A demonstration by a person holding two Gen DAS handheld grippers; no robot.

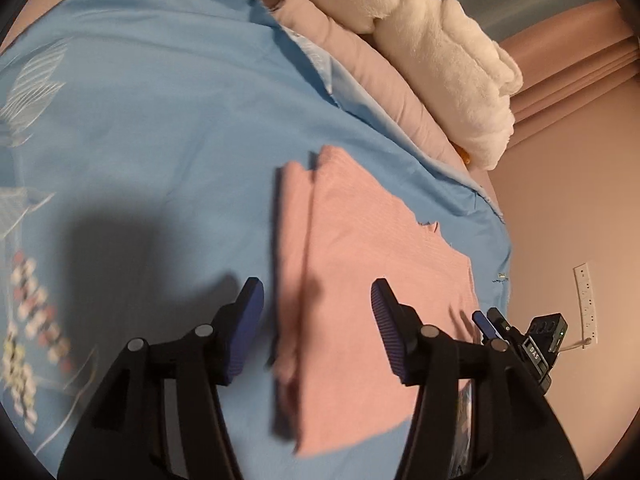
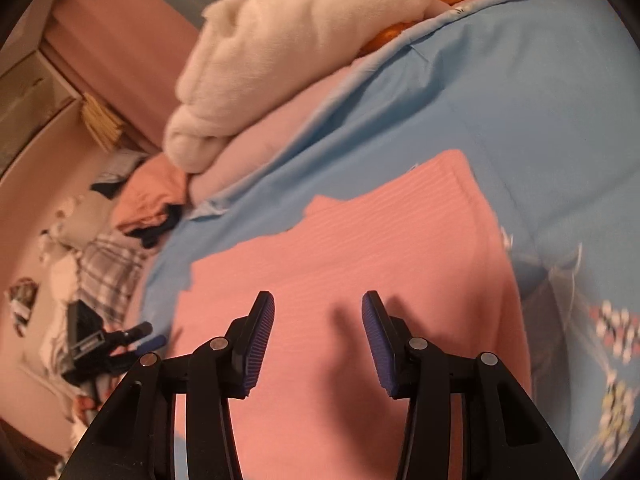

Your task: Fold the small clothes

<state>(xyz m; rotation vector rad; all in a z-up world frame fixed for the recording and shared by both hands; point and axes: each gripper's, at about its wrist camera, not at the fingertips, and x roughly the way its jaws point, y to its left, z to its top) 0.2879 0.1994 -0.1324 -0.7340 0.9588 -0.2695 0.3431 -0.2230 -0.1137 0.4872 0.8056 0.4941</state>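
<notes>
A small pink ribbed garment (image 1: 360, 264) lies flat on a light blue bed sheet (image 1: 160, 128), with one long side folded over into a narrow strip. My left gripper (image 1: 316, 296) is open and empty, hovering just above the garment's near left part. The right gripper shows at that view's lower right edge (image 1: 490, 322). In the right wrist view the same garment (image 2: 360, 248) fills the middle. My right gripper (image 2: 318, 306) is open and empty, just above the garment's near part. The left gripper shows at the left edge (image 2: 148, 334).
A cream plush blanket (image 1: 440, 60) lies on a pink pillow (image 1: 372, 80) at the sheet's far edge. A pile of clothes (image 2: 148, 200) and checked fabric (image 2: 108, 268) lie beyond the bed's left side. A wall socket strip (image 1: 586, 304) is at the right.
</notes>
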